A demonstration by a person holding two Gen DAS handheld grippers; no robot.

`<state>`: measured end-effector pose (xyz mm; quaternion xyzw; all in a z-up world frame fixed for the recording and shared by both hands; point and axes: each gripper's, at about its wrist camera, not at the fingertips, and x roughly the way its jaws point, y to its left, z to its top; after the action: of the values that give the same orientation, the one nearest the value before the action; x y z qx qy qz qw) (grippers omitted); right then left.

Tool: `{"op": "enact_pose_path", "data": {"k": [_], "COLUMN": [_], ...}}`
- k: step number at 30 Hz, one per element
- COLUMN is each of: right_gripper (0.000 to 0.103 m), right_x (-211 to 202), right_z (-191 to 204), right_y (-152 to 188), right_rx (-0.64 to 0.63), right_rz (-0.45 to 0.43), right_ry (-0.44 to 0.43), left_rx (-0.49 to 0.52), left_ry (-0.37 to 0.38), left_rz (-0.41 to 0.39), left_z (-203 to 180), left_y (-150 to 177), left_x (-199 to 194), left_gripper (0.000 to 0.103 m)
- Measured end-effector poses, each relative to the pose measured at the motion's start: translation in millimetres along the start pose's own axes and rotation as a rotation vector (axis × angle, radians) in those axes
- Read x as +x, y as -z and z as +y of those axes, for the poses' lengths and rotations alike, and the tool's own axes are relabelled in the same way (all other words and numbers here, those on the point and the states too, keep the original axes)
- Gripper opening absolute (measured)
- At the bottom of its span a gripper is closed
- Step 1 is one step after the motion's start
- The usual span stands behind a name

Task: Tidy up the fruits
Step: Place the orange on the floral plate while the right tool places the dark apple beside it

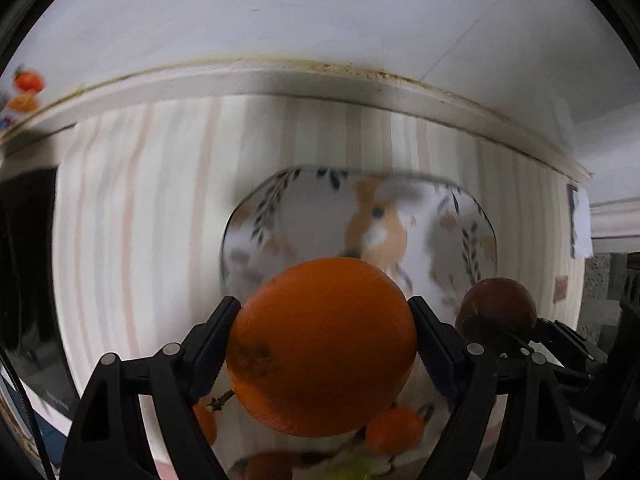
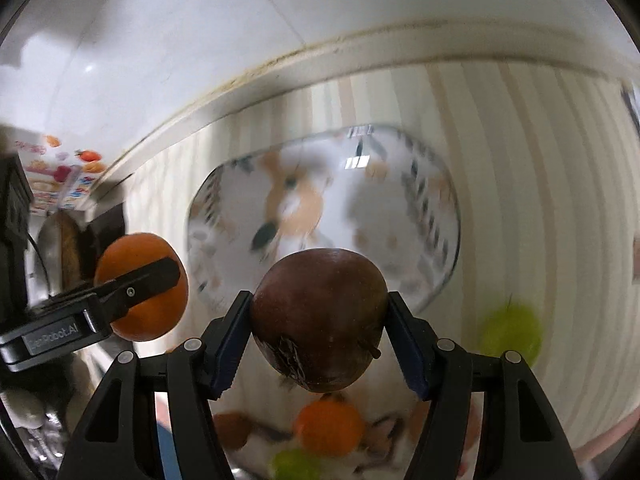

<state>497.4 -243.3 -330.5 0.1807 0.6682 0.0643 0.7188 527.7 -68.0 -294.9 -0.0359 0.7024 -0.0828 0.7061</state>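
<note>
My left gripper (image 1: 324, 344) is shut on a large orange (image 1: 322, 346) and holds it in the air before a patterned plate (image 1: 304, 216). My right gripper (image 2: 320, 324) is shut on a dark red-brown fruit (image 2: 320, 320) and holds it above the near rim of the same plate (image 2: 380, 208). The orange also shows in the right wrist view (image 2: 140, 284) at the left, and the dark fruit in the left wrist view (image 1: 496, 308) at the right. Below the grippers lie small oranges (image 2: 328, 426) and green fruits (image 2: 510, 330).
The plate lies on a striped cloth (image 1: 140, 220) that runs to a white wall ledge (image 1: 320, 80). A black appliance (image 1: 28, 280) stands at the left. A colourful box (image 2: 60, 176) sits at the far left by the wall.
</note>
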Motion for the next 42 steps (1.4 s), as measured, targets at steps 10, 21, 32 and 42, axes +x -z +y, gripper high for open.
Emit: {"op": "enact_pose_path", "data": {"k": [10, 21, 32, 42], "right_gripper": [0.068, 0.069, 0.094, 0.094], "right_x": [37, 60, 40, -2], "right_z": [-8, -24, -27, -6], "right_y": [-66, -82, -82, -23], "right_rx": [-0.035, 0.022, 0.031, -0.058], "right_rz": [0.029, 0.097, 0.114, 0.07], "right_ry": [0.09, 0.064, 0.088, 0.201], "left_rx": [-0.012, -0.048, -0.042, -0.008], "left_ry": [-0.056, -0.084, -0.079, -0.162], "left_rz": [0.107, 0.15, 0.087, -0.02], "left_z": [9, 19, 34, 37], "left_y": [-39, -47, -52, 5], "left_x": [56, 72, 27, -36], "left_gripper": [0.083, 0.084, 0.09, 0.09]}}
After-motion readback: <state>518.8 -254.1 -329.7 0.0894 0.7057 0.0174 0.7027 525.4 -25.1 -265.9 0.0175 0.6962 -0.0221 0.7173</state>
